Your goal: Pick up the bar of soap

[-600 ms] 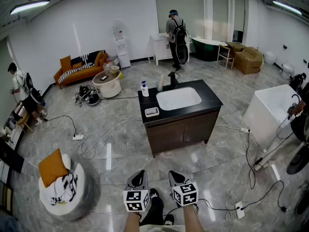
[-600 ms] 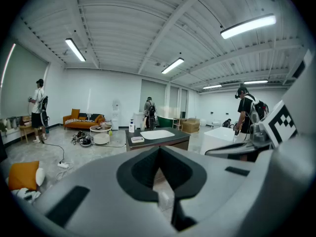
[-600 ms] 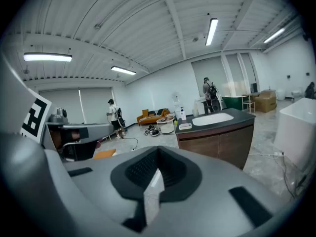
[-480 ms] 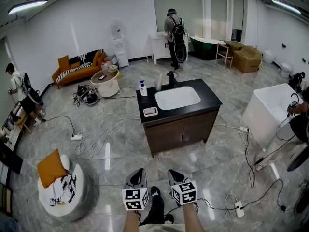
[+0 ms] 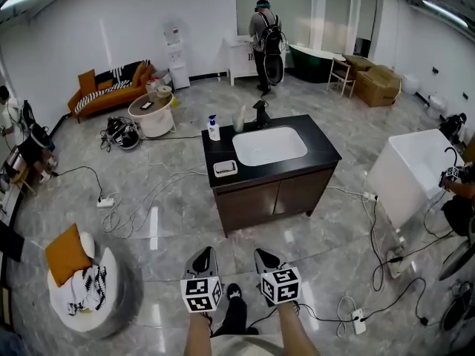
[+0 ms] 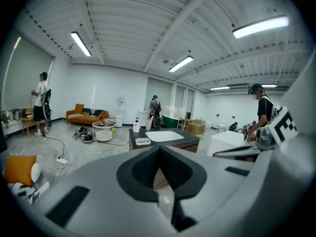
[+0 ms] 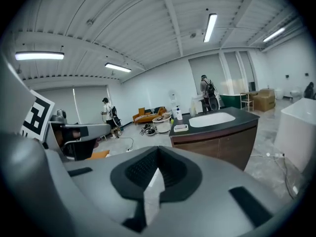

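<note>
Head view: my grey left gripper (image 5: pixel 202 255) and right gripper (image 5: pixel 265 258) are closed, empty; the pale bar of soap (image 5: pixel 225 167) in its white dish (image 5: pixel 217 173) lies well ahead, slightly nearer the left one.

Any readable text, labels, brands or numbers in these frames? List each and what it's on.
No text can be read in any view.
Label on pump bottle: blue patch, too small to read.
Faces of marker cubes on left gripper and right gripper: black-and-white square patterns, no letters.
Sides of cardboard boxes: no legible print.
</note>
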### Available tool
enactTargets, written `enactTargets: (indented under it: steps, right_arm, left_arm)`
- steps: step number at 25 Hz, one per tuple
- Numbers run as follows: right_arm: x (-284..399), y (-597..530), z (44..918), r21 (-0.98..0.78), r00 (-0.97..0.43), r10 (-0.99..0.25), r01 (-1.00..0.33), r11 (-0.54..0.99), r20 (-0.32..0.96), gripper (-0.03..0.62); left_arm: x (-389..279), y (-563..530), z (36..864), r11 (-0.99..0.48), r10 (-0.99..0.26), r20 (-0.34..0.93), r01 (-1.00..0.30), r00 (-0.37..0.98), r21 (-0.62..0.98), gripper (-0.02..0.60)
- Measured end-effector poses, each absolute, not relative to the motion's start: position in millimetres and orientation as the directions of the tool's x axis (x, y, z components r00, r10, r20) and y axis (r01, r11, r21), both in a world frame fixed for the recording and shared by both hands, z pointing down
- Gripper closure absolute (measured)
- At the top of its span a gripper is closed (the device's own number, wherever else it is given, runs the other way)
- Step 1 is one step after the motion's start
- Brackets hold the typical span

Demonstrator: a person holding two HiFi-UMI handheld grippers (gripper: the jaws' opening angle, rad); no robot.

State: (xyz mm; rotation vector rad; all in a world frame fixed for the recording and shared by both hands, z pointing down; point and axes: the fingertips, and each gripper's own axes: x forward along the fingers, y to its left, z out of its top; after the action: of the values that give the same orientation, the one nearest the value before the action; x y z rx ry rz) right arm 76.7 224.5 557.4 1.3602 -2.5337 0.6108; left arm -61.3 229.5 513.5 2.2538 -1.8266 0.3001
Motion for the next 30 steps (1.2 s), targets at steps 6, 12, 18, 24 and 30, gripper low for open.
enactTargets:
  steps: [6, 12, 18, 24, 30]
  right_arm:
    - [74, 177, 563, -0.256, -0.554, -0.734, -0.833, 0.491, 0.392, 0.589]
    - [72, 130, 566, -0.276, -0.550, -0.731, -0.835, 0.475, 0.404, 0.589]
    - [78, 100, 575, -0.290, -0.529, -0.735, -0.848, 0.444, 0.423, 0.589]
    - [67, 62, 577, -0.312, -0.563, -0.710, -0.826, 0.469, 0.424, 0.589]
    - [51, 22, 580, -0.336, -0.576, -0.706, -0.816, 0.470, 0.411, 0.589]
  left_arm:
    - [-72, 179, 518, -0.179, -0.931, 0.307, -0.980, 0.199, 0.091, 0.575]
    - [-76, 127, 524, -0.186, -0.923, 0.322, -0.976, 0.213, 0.111, 0.575]
    - [-79, 85, 537, -0.194, -0.909, 0.345, -0.971, 0.232, 0.140, 0.575]
    - [-80, 42, 546, -0.230, -0.895, 0.363, -0.965, 0.260, 0.125, 0.575]
    - [-91, 2, 546, -0.258, -0.889, 0.366, -0.961, 0.275, 0.096, 0.575]
